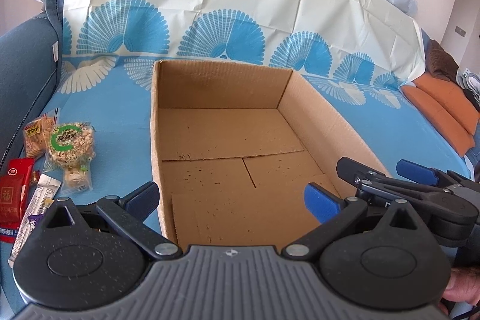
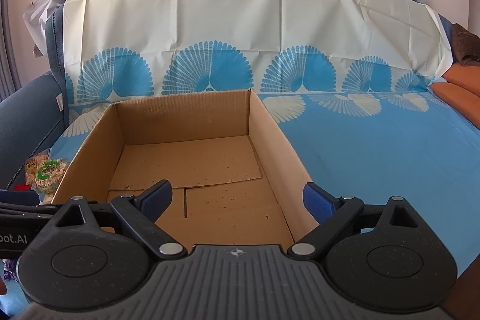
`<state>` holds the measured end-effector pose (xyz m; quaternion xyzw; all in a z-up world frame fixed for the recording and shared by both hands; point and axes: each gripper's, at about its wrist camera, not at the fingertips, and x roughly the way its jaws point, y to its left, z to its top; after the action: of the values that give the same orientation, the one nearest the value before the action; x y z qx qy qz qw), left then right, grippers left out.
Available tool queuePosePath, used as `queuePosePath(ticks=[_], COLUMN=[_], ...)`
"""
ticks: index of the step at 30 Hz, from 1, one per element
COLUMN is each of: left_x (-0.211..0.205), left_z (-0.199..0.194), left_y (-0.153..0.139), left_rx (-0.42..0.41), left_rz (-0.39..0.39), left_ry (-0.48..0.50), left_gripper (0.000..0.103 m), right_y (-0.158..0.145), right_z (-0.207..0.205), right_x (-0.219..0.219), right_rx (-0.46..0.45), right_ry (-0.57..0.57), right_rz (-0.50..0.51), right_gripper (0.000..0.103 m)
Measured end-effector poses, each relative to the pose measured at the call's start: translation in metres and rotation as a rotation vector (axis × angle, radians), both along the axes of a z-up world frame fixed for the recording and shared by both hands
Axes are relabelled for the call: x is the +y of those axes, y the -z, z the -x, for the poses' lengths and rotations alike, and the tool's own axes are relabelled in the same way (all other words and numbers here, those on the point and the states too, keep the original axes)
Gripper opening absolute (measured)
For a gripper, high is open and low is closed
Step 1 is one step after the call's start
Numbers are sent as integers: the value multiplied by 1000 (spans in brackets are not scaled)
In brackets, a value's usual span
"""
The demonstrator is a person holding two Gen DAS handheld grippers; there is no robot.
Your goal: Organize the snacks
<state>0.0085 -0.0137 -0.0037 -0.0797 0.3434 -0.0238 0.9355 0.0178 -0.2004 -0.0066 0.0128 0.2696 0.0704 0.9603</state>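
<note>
At the far left I see the snacks heaped on the blue patterned cover (image 1: 120, 116) of the sofa: a red packet (image 1: 13, 191), a white stick pack (image 1: 36, 212), a clear bag of biscuits (image 1: 36, 137) and, just beside it, a puffed rice cake pack (image 1: 70, 144) with a green ring on its label. They lie close together, apart from the box. Next comes my left tool (image 1: 232, 198), released, its blue-padded fingers spread wide with nothing between them, poised over the near edge of the cardboard box (image 1: 318, 122). The box sits open on the cover, its floor bare apart from dark specks. My right tool (image 2: 237, 198) is likewise released and holds nothing, hovering over the box's near right part; from the left wrist view I see it at the right, above the box's right wall. Far right, an orange cushion (image 1: 444, 110) lies at the cover's end.
</note>
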Motion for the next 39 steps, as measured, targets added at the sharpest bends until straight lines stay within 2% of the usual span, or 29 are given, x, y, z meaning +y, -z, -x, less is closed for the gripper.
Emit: queuePosePath(ticks=[19, 22, 26, 30, 33, 35, 39], left_x=[7, 17, 36, 56, 71, 80, 101], left_z=[6, 10, 14, 22, 30, 36, 49], left_y=[-7, -9, -10, -14, -16, -18, -19], left_rx=[-37, -36, -30, -32, -37, -40, -45], left_rz=[35, 61, 121, 150, 165, 164, 156], left_ry=[36, 29, 14, -9, -20, -29, -58], left_gripper=[102, 92, 65, 48, 42, 40, 39], right_y=[0, 0, -2, -6, -11, -13, -16], right_z=[4, 5, 9, 14, 18, 20, 26], right_x=[2, 7, 24, 46, 65, 78, 107], right_rx=[-18, -25, -41, -64, -72, -73, -78], right_ry=[5, -1, -25, -58, -84, -105, -162], right_rz=[3, -2, -6, -12, -27, -46, -82], right_gripper=[94, 94, 94, 92, 86, 77, 66])
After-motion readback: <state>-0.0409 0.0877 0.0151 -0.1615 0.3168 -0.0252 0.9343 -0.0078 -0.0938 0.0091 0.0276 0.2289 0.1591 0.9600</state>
